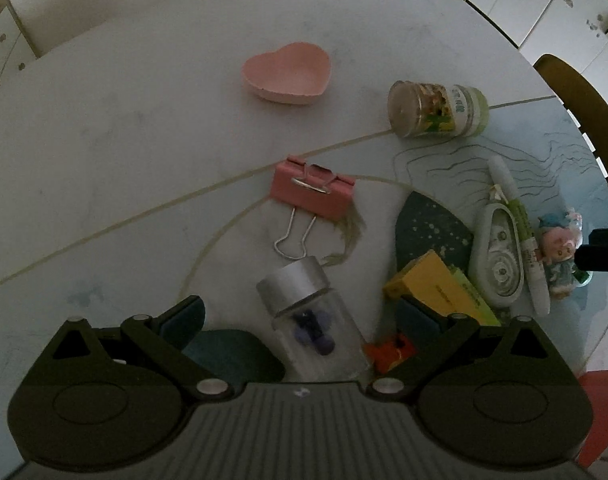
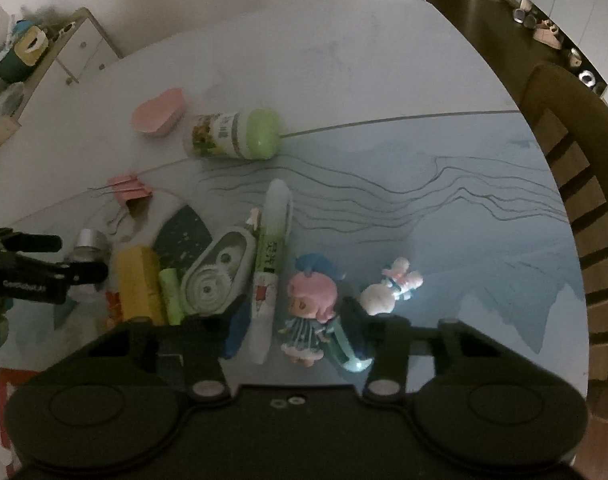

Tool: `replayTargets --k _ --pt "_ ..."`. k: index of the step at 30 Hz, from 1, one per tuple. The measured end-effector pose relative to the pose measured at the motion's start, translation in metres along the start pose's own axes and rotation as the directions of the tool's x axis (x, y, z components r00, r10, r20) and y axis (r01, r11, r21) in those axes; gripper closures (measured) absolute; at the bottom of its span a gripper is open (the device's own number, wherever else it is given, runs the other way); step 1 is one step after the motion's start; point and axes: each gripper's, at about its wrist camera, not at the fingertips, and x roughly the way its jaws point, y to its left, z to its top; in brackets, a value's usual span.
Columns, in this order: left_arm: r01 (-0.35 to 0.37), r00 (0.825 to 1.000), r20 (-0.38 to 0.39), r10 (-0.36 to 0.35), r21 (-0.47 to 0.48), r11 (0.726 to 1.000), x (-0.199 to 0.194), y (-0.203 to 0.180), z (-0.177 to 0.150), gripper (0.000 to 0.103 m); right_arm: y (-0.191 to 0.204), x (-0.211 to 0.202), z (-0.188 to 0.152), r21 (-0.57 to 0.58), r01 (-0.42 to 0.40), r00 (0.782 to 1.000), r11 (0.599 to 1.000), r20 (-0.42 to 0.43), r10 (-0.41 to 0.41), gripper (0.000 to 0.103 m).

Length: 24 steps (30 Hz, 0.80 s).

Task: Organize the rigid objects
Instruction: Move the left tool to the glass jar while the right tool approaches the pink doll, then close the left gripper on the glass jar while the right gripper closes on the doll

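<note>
My left gripper (image 1: 299, 320) hangs wide open over a lying vial (image 1: 312, 320) with a silver cap, fingers clear of it on both sides. My right gripper (image 2: 293, 324) stands narrowed around a pink-haired doll (image 2: 310, 312) and a marker (image 2: 269, 264); I cannot tell if the pads touch. The pink heart dish (image 1: 287, 73) sits well apart on the table (image 1: 123, 140).

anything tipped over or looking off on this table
Two containers lie on their sides: the green-capped jar near the pink heart dish, and the silver-capped clear bottle between the left tongs. The remaining stationery and figurines sit in a loose jumble.
</note>
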Motion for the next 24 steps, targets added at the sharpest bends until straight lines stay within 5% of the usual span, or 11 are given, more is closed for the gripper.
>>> replayTargets --k 15,22,24 --pt "-0.043 0.999 0.0 0.043 -0.017 0.999 0.014 0.004 -0.005 0.022 0.001 0.029 0.006 -0.043 0.032 0.999 0.999 -0.027 -0.033 0.061" --pt "-0.07 0.997 0.025 0.069 0.035 0.997 0.009 -0.005 -0.006 0.061 0.004 0.037 0.007 -0.056 0.043 0.998 0.997 -0.035 -0.045 0.069" --pt "-0.085 0.996 0.027 0.084 0.04 0.996 0.008 -0.008 -0.006 0.061 0.003 0.037 0.006 -0.056 0.045 0.998 0.997 -0.034 -0.047 0.071"
